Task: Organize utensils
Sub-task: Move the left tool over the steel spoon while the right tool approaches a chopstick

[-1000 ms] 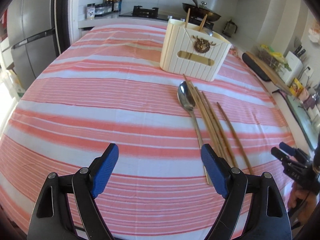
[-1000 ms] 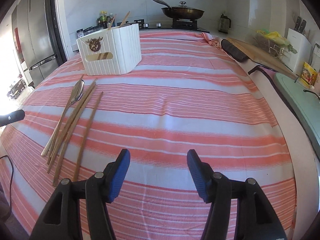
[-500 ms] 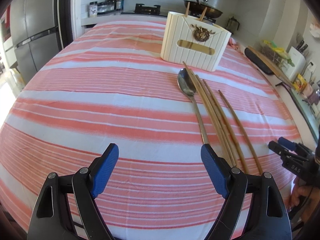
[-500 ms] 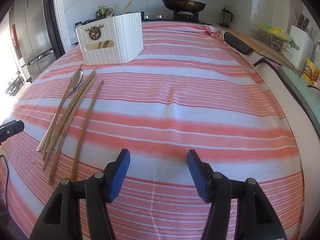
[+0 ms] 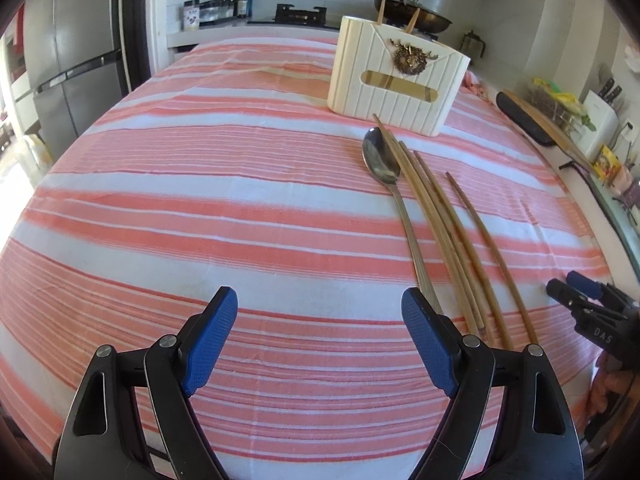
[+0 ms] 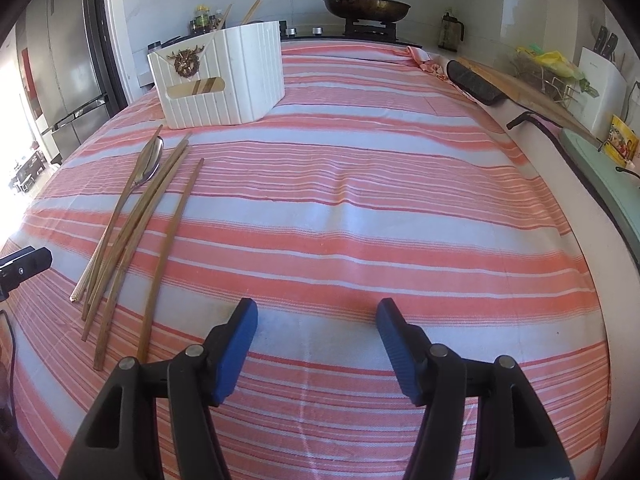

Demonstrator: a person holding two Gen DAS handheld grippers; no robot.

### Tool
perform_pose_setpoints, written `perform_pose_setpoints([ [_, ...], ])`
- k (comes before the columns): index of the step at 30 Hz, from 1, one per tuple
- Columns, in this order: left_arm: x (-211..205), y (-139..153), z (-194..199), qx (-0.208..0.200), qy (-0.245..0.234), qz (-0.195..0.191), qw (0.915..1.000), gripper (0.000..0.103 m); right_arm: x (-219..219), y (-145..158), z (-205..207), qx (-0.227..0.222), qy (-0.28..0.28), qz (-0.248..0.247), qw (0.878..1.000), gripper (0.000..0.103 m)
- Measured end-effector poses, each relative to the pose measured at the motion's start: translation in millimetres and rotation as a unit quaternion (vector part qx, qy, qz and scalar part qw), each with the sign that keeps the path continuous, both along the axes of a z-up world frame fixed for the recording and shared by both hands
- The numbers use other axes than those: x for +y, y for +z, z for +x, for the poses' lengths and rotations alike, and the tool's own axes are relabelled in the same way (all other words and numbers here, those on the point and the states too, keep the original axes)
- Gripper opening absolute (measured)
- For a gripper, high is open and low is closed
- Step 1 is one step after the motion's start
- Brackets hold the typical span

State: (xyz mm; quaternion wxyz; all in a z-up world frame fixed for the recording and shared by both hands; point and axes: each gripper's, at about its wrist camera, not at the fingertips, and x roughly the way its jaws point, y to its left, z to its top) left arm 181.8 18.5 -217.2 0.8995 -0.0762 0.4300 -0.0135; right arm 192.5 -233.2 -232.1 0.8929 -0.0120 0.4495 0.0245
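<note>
1. We are holding the left gripper (image 5: 320, 336) low over the striped tablecloth (image 5: 200, 200), its blue-padded fingers (image 5: 208, 332) spread wide and gripping nothing.
2. We are holding the right gripper (image 6: 314, 340) the same way over bare cloth, jaws released and empty, well apart from the utensils lying to its left.
3. The spoon (image 5: 390, 200) is lying flat on the cloth with its bowl pointing toward the white utensil holder (image 5: 396, 80) and its handle running back to just beside the left gripper's right finger.
4. The chopsticks (image 5: 444, 224) are lying loose alongside the spoon on its right: three are bunched close together, touching or nearly so, and a fourth is resting a little apart on the far right.
5. We are seeing the holder standing upright on the cloth just beyond the spoon's bowl, with two chopstick ends (image 5: 412, 20) poking up from inside it and a gold deer emblem (image 5: 408, 56) on its front.
6. In the right wrist view, the spoon (image 6: 136, 184), the chopsticks (image 6: 140, 224) and the holder (image 6: 224, 80) are all sitting to the left of the gripper.
7. A pan (image 6: 366, 6) is sitting on the stove behind the table, and a refrigerator (image 5: 68, 60) is standing at the left.
</note>
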Motion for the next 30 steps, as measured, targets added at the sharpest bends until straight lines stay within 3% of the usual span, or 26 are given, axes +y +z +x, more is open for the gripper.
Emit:
perform_pose_setpoints([
  [13, -13, 2, 15, 0.006, -0.011, -0.004, 0.9999, 0.085, 0, -1, 0, 0.001, -0.001, 0.001, 1.0, 0.064],
  [27, -51, -8, 90, 0.015, -0.036, 0.08, 0.996, 0.085, -2, -1, 0, -0.001, -0.003, 0.008, 1.0, 0.064],
  [29, -56, -12, 97, 0.019, -0.045, 0.089, 0.9948, 0.075, -2, -1, 0, -0.001, -0.002, 0.008, 1.0, 0.064],
  [30, -57, -11, 97, 0.011, -0.051, 0.084, 0.9951, 0.059, -2, -1, 0, -0.001, -0.002, 0.008, 1.0, 0.064],
])
